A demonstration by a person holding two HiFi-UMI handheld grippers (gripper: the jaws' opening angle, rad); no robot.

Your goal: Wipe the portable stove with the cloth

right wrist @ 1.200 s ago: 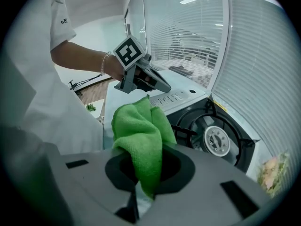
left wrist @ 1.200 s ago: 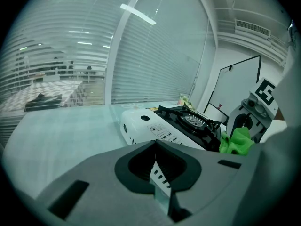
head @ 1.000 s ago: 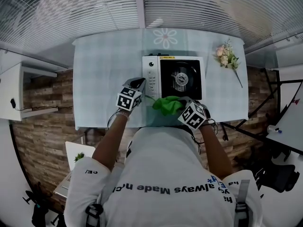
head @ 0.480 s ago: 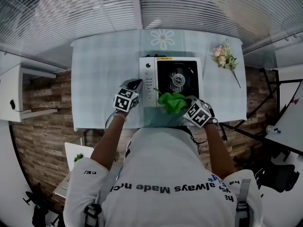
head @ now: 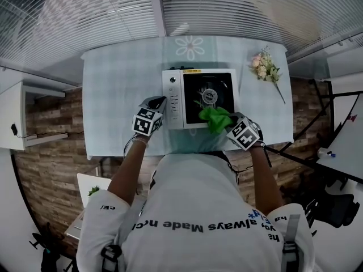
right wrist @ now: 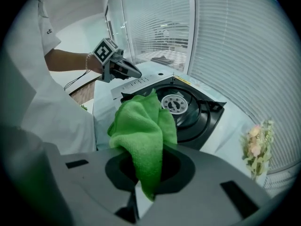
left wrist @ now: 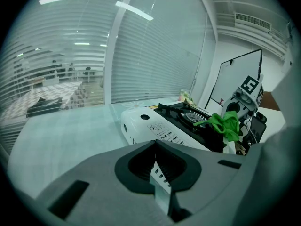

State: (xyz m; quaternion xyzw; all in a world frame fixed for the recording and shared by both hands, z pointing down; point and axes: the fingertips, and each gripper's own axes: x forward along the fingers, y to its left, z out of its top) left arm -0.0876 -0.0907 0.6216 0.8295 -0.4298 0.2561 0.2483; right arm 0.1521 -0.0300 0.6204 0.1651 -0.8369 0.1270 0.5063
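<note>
The right gripper [right wrist: 148,185] has its fingers clenched on the green cloth [right wrist: 140,126], which bunches up out from between them. The cloth lies over the near right part of the portable stove [head: 174,98], on its black top just near of the round burner [head: 209,96]. The left gripper [head: 159,102] sits just beside the stove's left edge on the worktop [head: 113,84], well apart from the cloth, its fingers pressed together with nothing between them.

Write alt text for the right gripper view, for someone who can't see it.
The right gripper, jaws shut on a bunched green cloth, holds it over a portable stove with a round burner. The left gripper shows beyond the stove; a flower sprig lies at right.
</note>
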